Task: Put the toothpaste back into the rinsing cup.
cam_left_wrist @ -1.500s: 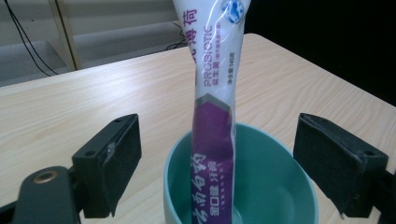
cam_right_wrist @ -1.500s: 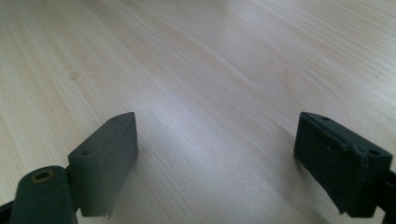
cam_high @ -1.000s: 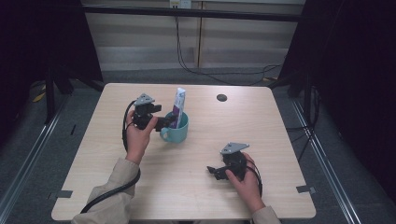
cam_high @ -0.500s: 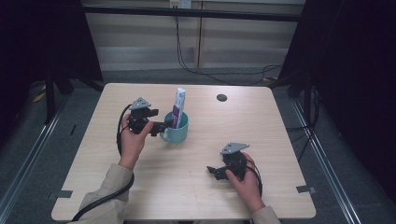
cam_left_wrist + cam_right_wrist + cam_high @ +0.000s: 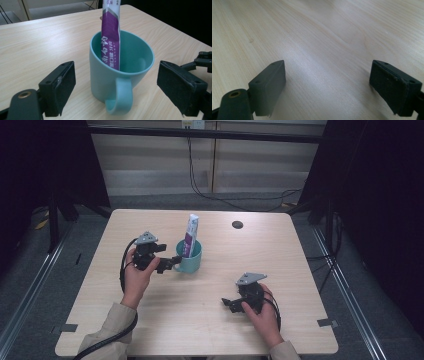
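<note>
Scene: a teal mug (image 5: pixel 189 261) stands mid-table, left of centre, a purple toothpaste tube (image 5: pixel 189 234) upright inside it.
Left gripper (image 5: pixel 169 265): jaws spread wide either side of the mug's handle, pads clear of it.
Right gripper (image 5: pixel 231 303): jaws spread, empty, resting near the table's (image 5: pixel 295 270) near right.
Risk: a careless closing nudge could likely tip the tall tube or slide the mug.

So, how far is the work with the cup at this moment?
Done: the purple and white toothpaste tube stands inside the teal ceramic mug. In hand: the left claw is open, its jaws on either side of the mug's handle, not touching. Left: closing on the mug, probably. The right claw rests open over the light wooden table.
</note>
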### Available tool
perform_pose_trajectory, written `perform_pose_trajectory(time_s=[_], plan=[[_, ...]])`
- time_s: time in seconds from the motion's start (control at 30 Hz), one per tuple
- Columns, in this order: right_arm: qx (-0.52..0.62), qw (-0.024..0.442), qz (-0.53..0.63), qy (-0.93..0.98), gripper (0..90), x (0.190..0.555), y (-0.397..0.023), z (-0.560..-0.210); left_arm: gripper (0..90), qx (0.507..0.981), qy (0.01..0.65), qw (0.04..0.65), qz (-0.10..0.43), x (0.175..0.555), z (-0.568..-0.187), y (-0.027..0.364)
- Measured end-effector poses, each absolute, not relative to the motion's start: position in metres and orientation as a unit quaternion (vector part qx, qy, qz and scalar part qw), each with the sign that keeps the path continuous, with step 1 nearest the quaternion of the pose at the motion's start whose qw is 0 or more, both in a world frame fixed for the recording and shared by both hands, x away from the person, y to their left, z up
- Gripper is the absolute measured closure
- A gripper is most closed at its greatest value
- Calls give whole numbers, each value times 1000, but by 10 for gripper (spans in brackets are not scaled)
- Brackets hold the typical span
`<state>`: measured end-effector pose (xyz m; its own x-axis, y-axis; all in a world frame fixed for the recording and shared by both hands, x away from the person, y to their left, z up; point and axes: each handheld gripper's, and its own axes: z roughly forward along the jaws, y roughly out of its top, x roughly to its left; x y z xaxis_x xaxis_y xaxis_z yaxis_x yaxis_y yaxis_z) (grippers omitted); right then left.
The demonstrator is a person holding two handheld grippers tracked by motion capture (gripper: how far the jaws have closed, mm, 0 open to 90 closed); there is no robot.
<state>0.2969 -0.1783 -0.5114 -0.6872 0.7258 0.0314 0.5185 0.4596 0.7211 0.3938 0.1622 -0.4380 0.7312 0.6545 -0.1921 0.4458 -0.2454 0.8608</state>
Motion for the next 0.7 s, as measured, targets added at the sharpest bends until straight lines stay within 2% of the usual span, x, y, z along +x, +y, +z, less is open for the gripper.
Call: perform_pose_trajectory(time_s=[0.7], plan=[[369,142,366,842,132,297,-178,-511,154,799,349,483,81,381,-462,172]])
